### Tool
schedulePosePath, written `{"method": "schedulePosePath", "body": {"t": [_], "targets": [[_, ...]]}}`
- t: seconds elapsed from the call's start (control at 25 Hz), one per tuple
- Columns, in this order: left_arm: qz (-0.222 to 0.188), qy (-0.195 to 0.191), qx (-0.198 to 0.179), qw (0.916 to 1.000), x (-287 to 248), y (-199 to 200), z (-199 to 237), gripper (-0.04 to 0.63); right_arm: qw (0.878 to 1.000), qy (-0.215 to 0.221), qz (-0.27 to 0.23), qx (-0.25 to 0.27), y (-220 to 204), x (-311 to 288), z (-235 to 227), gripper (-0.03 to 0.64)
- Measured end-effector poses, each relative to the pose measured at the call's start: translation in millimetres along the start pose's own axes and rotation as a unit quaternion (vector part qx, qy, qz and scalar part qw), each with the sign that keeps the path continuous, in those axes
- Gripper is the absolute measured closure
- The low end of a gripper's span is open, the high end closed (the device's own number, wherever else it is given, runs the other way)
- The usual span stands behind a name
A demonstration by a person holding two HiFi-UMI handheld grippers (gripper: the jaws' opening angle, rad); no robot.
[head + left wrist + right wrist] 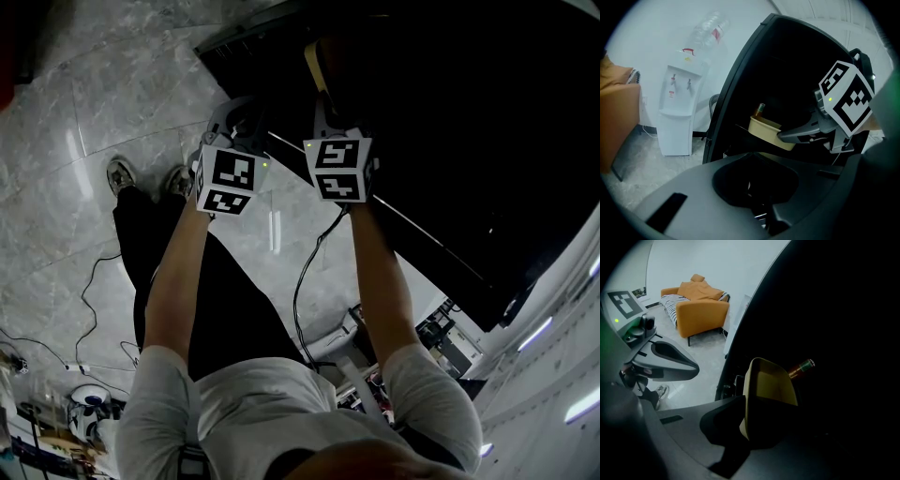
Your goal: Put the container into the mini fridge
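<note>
The container (769, 389) is a cream-yellow open box. My right gripper (749, 423) is shut on its near wall and holds it in the dark opening of the black mini fridge (834, 333). In the left gripper view the same container (768, 129) sits at the tip of the right gripper (782, 136), inside the fridge (787, 61). In the head view only a tan edge of the container (314, 64) shows above the right gripper (325, 101). My left gripper (246, 117) hovers just left of it, beside the fridge (450, 122); its jaws are lost in shadow.
A brown bottle (801, 367) lies in the fridge just behind the container. An orange sofa (698, 305) and a white water dispenser (677, 112) stand by the far wall. A black cable (302, 281) trails over the marble floor by the person's shoes (120, 173).
</note>
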State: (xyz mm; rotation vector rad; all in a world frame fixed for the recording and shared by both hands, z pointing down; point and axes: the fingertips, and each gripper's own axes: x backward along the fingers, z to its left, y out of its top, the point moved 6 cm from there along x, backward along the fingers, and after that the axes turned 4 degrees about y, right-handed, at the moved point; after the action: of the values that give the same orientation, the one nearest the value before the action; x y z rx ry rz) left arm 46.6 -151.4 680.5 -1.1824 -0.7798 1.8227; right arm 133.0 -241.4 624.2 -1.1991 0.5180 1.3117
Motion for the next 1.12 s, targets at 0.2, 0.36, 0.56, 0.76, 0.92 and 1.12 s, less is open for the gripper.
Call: {"method": "schedulePosePath", "body": {"t": [0.2,0.36,0.56,0.76,0.92,1.12], "targets": [[0.001,-0.001,-0.001,1.0000,-2,-1,1,0.583,1.000,-0.011,0.013,0.005,-4,-5,-8,0.565],[0.006,-0.001,0.000,1.0000,-2,-5,2,0.583,0.999,-0.026,0.032,0.015,-9,-7,-12,0.565],[0.009,-0.004,-0.002,1.0000,-1,-6,2,0.584,0.998,-0.036,0.044,0.010,-13,-10,-16,0.565],[0.008,-0.005,0.001,1.0000,-2,-4,4,0.584,0.997,-0.044,0.054,0.022,-13,-11,-20,0.565],[0.006,-0.007,-0.001,1.0000,-4,-2,3,0.584,0.995,-0.061,0.062,0.051,-13,-11,-22,0.565],[0.008,-0.007,-0.001,0.9999,-6,-3,5,0.584,0.993,-0.068,0.066,0.067,-16,-13,-23,0.565]]}}
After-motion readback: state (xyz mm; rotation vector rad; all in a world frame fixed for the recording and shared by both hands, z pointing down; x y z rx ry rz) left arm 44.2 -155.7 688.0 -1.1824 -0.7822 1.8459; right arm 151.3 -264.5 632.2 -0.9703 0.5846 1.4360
